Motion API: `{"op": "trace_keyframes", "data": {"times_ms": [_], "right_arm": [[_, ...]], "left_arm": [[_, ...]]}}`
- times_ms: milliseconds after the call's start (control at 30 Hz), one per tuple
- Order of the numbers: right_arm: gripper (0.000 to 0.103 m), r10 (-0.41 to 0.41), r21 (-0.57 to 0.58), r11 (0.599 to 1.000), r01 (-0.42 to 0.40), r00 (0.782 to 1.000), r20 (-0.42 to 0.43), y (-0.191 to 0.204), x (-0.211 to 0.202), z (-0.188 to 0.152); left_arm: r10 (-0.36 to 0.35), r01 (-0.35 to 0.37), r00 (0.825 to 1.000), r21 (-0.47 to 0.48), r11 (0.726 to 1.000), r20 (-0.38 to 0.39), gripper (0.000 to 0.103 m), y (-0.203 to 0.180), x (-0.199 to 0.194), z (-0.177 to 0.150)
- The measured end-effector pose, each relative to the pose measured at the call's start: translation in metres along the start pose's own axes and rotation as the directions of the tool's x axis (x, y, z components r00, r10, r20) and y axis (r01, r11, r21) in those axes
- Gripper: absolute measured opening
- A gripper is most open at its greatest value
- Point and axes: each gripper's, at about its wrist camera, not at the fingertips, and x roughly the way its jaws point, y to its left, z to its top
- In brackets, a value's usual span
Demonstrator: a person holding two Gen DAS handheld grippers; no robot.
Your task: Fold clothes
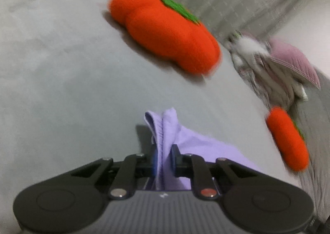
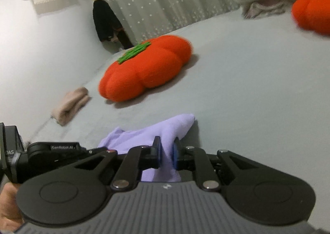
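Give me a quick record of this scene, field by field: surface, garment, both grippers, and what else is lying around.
surface: grey bed
garment: lilac cloth, bunched
left hand-held gripper: shut on lilac cloth
right hand-held gripper: shut on lilac cloth
folded item: beige garment
cushions: large orange cushion, second orange cushion
far pile: unfolded laundry

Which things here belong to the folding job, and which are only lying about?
Job: lilac garment, pinched by left gripper and right gripper.

Lying about: large orange pumpkin cushion, smaller orange cushion, folded beige cloth, heap of pale laundry.
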Motion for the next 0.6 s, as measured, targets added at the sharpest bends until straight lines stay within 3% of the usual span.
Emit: {"op": "trace_keyframes", "data": {"times_ms": [100,233,367,400,433,500,600], "right_arm": [[0.013,-0.061,-0.052,0.997,0.06,0.998,-0.025,-0.021,-0.04,-0.002],[0.013,-0.157,-0.122,0.981,0.15,0.986,-0.054,-0.05,-0.1,-0.018],[0.017,-0.136,-0.1,0.987,0.124,0.982,-0.13,-0.085,-0.132,-0.044],[0.027,-0.098,-0.079,0.993,0.087,0.982,-0.161,-0.095,-0.132,-0.05],[0.047,-0.084,-0.053,0.996,0.075,0.98,-0.178,-0.102,-0.129,-0.051],[0.062,-0.052,0.005,0.999,0.054,0.982,-0.182,-0.115,-0.125,-0.043],[0.062,0.005,0.098,0.995,0.01,0.99,-0.144,-0.132,-0.12,-0.019]], "left_arm": [[-0.032,0.035,0.999,0.073,0.997,-0.042,0.013,-0.038,-0.009,-0.035],[-0.106,0.116,0.989,0.091,0.989,-0.106,0.013,-0.079,-0.014,-0.078],[-0.065,0.089,0.991,0.214,0.973,-0.116,0.02,-0.099,-0.01,-0.104],[-0.062,0.085,0.992,0.226,0.971,-0.106,0.022,-0.099,-0.01,-0.104],[-0.07,0.09,0.993,0.215,0.973,-0.099,0.024,-0.096,-0.01,-0.101],[-0.089,0.102,0.993,0.177,0.979,-0.084,0.032,-0.09,-0.011,-0.093],[-0.101,0.11,0.993,0.166,0.98,-0.062,0.047,-0.091,-0.008,-0.085]]}}
